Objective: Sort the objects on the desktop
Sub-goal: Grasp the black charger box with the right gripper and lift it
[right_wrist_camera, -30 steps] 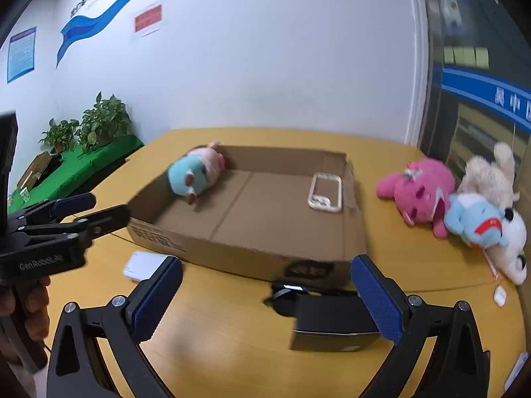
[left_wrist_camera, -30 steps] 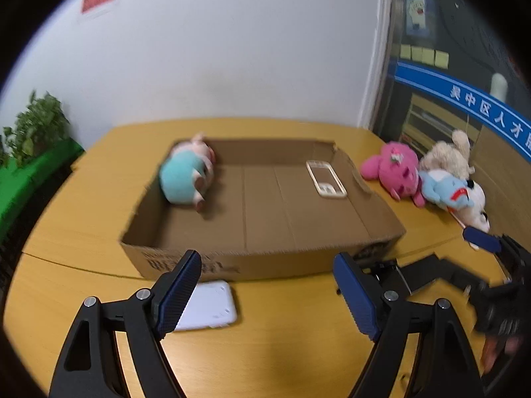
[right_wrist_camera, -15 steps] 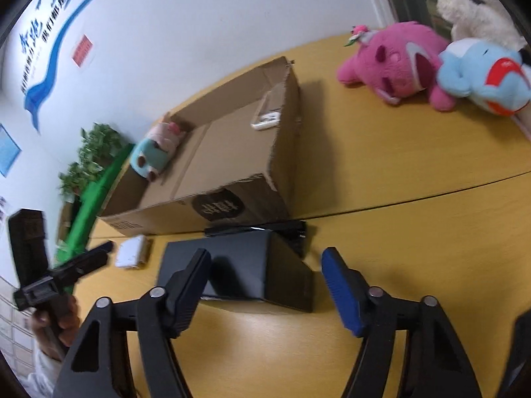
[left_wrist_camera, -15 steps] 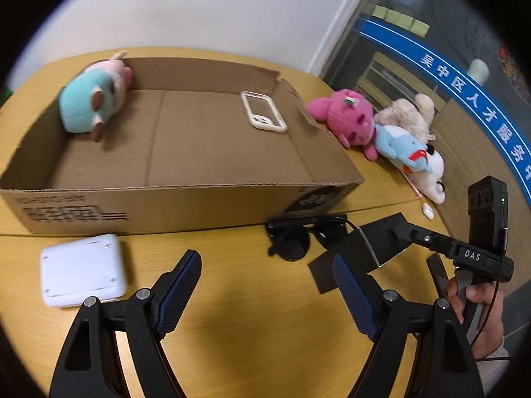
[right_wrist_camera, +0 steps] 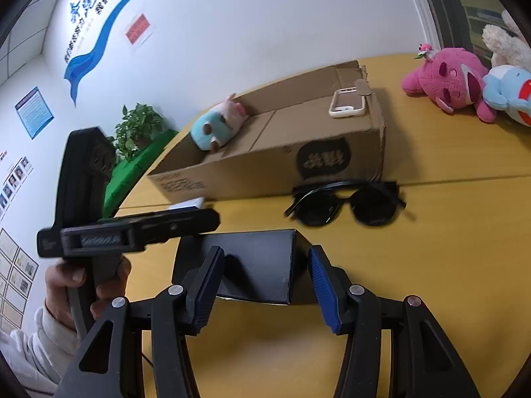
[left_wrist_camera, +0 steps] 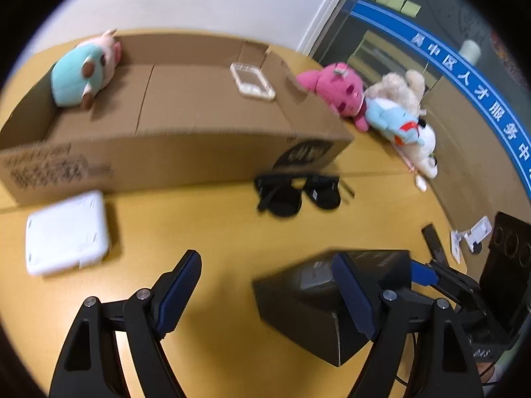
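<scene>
On the yellow worktop (left_wrist_camera: 232,238), the following items are being shown. A black box (right_wrist_camera: 255,262) is lying near the front edge and is being straddled by the right gripper (right_wrist_camera: 265,282); its blue-padded fingers (right_wrist_camera: 320,285) have just been closing around the box, but whether the pads are pressing its sides cannot be told. The left gripper (left_wrist_camera: 265,285) is being held with fingers (left_wrist_camera: 181,282) spread wide over bare worktop, nothing lying between them; its right-hand finger is being seen in front of the same box. In the right wrist view, this gripper is being gripped by a hand (right_wrist_camera: 86,285) with a light sleeve.

Black sunglasses (left_wrist_camera: 297,194) are lying folded just in front of the cardboard box (left_wrist_camera: 186,152), near its printed corner. A white flat device (left_wrist_camera: 66,232) is resting just beside the carton's front wall, further left. Inside the carton, a teal and pink plush (left_wrist_camera: 84,69) is being propped at the far left corner, and a white phone case (left_wrist_camera: 252,81) is lying near the right wall. Beyond the carton's right side, a pink plush (left_wrist_camera: 335,89), a blue plush (left_wrist_camera: 395,122) and a cream plush (left_wrist_camera: 401,86) are being kept together in a heap.
</scene>
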Available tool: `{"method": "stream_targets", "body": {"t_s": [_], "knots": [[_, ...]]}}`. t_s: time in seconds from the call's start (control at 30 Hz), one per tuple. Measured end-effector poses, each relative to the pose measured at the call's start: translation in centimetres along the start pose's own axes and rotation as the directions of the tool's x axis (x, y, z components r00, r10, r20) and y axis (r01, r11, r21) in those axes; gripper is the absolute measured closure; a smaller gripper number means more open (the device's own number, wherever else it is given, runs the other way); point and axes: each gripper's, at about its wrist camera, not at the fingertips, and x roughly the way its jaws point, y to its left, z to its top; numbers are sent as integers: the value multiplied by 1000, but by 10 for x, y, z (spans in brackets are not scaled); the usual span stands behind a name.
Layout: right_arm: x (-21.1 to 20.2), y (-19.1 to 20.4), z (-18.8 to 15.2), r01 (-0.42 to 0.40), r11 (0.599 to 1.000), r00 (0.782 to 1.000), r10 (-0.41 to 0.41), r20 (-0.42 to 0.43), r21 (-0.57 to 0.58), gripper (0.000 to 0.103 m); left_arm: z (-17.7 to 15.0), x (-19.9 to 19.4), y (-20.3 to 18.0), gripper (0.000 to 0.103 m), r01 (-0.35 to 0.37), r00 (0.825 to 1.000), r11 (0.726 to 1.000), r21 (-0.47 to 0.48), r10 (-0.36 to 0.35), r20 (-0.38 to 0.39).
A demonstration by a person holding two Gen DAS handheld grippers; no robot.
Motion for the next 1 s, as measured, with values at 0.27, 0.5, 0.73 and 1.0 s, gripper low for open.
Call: {"method": "stream_targets", "body": {"t_s": [0.27,0.5,0.73,1.0], "knots": [[6,1,-59,57,998,975,-56,-214,-5,52,-46,-2,1,22,-120,989,993,10,120,-90],[10,2,-59,116,990,962,-131,-239,-76,24,-54,6,0,22,-103,988,995,-4,102,-114],[38,15,-51,136,960,948,-199,-249,-246,16,-46,15,-9,22,-91,987,996,-11,88,-136],[62,25,-48,92,948,941,-183,-284,-304,15,-44,29,-10,20,-6,985,998,-56,-4,-172]]}}
